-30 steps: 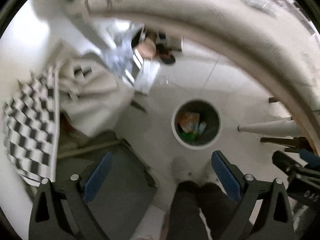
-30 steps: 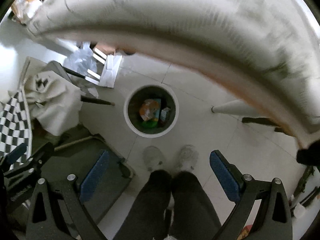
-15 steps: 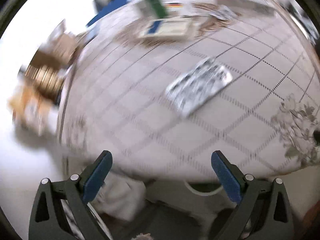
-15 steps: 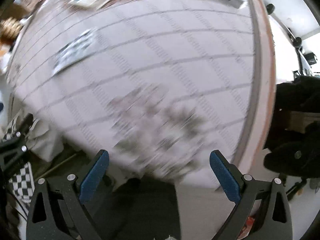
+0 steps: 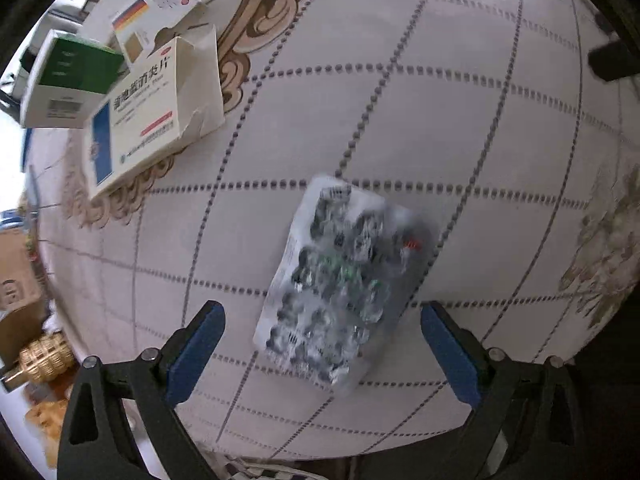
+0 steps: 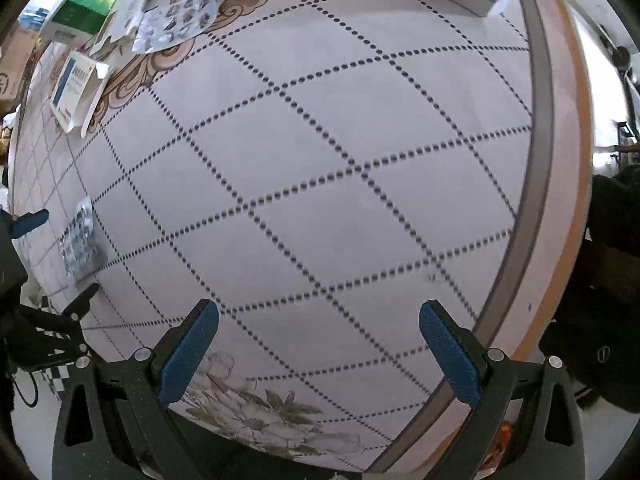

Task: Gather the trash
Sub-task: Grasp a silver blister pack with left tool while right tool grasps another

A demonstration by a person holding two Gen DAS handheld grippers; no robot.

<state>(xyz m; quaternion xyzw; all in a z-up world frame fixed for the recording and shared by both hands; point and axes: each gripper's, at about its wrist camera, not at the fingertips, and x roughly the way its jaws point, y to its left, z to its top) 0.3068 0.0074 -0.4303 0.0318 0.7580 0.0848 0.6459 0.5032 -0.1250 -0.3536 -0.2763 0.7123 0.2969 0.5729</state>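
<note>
- Currently the left gripper (image 5: 320,352) hangs over the table (image 5: 460,120), pointing steeply down, with the blister pack (image 5: 344,284) lying flat on the cloth in the gap between its blue pads (image 5: 196,352); the jaws are closing from a wide spread, and neither pad touches the foil yet.
- Judged from this, the step in hand is picking up that pack as the next piece of trash.
- A thin, flat sheet gives little to pinch, so the left gripper probably does best to come down until the fingertips meet the cloth on either side of the narrow width, then close so the foil bows up between the pads.
- The pack lies at a slant to the jaw line; a small roll of the wrist may square the pads to its long edges.
- The right gripper (image 6: 320,352) hovers over bare cloth with its jaws wide apart and nothing between them.
- More trash sits well apart at the far side: a torn white carton (image 5: 156,108), a green box (image 5: 72,76) and a second blister sheet (image 6: 176,20).
- The pack lies near the table's close edge, so the cloth around it is open on all sides.
- In the right wrist view the table's rim (image 6: 560,160) curves close by, with dark shapes beyond it that cannot be made out.
</note>
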